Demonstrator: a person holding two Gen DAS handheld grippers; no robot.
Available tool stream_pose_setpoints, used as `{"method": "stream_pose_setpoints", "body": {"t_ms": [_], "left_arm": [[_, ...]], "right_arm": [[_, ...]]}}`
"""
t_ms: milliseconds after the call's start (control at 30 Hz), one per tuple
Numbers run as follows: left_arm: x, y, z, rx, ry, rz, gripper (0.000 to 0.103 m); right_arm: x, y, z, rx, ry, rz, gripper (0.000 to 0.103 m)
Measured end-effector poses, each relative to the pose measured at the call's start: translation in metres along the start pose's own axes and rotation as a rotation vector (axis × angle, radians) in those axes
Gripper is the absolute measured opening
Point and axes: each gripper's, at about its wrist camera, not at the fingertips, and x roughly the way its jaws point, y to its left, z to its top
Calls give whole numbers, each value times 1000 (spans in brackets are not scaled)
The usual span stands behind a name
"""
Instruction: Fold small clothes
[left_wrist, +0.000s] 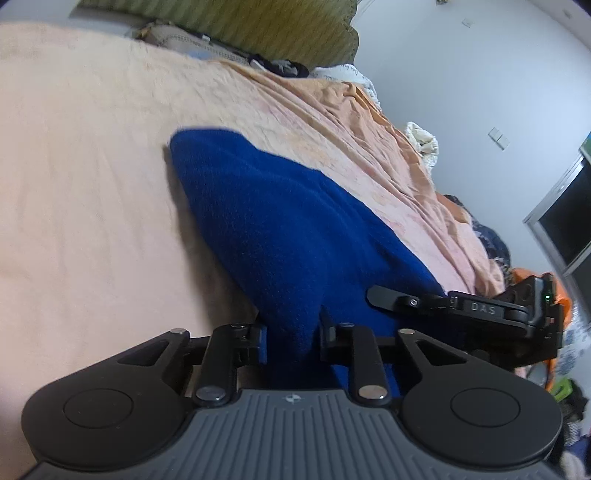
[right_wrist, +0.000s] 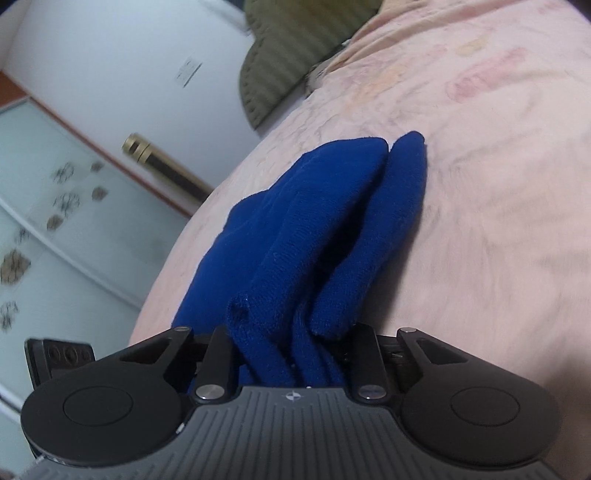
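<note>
A dark blue knitted garment (left_wrist: 280, 229) lies on a peach bed sheet (left_wrist: 92, 184), stretched away from me. My left gripper (left_wrist: 291, 341) is shut on its near edge, with the cloth pinched between both fingers. In the same view a black finger (left_wrist: 388, 297) of the other gripper lies on the garment's right side. In the right wrist view the garment (right_wrist: 325, 221) is gathered into several long folds that run toward its far end. My right gripper (right_wrist: 291, 350) is shut on the bunched near end. Both sets of pads are hidden by cloth.
An olive striped cushion (left_wrist: 258, 29) sits at the head of the bed, with dark clothes (left_wrist: 280, 66) heaped beside it. The sheet is rumpled along the right side (left_wrist: 424, 192). A patterned glass wardrobe door (right_wrist: 55, 221) and a brass cylinder (right_wrist: 162, 166) stand off the bed's edge.
</note>
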Motion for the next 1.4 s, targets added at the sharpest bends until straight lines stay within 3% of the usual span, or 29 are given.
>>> {"method": "stream_pose_setpoints", "body": {"t_ms": [200,333,433,567,633,667,800,833,900,933,1000,1067,1100,1267,1300,1333,1400], "left_arm": [[-34,-15,1,133,3,92,21],[-40,-21,-15,199,44,169,23],[-55,-20,-22,192,33,157,23],[-66,-19,-35,186,53,138,22],[-67,-18,-42,191,68,136,22],[-66,-18,-44,198,71,142,18],[-73,-30,-46,267,63,182,17],[-77,-34,-44,293,47,204,18],[-87,-45,-37,363,-9,274,18],[-89,-50,-31,395,-33,299,19],[-87,-57,-16,425,-67,312,28],[-72,-65,-1,435,-71,321,55],[-61,-69,6,443,-77,332,61],[-11,-80,23,466,-86,401,63],[-3,-79,24,460,-85,422,63],[5,-78,25,454,-79,439,63],[15,-75,24,435,-62,451,63]], "right_arm": [[-3,20,-24,57,-3,48,24],[-5,27,-41,4,21,-31,34],[-18,24,-44,32,13,-17,40],[-41,27,-57,-32,40,-41,41],[-52,28,-66,-58,42,-46,38],[-57,27,-70,-61,40,-57,20],[-68,27,-82,-54,31,-64,17],[-68,30,-82,-77,36,-77,18],[-76,37,-77,-119,23,-116,34],[-82,40,-72,-132,-11,-138,36],[-94,44,-56,-142,-97,-144,50],[-93,42,-34,-109,-156,-121,55],[-87,40,-24,-84,-171,-110,59],[-31,10,16,85,-141,-107,59],[-22,5,18,113,-138,-113,57],[-14,2,20,122,-137,-108,48],[-4,3,21,115,-138,-92,10]]}}
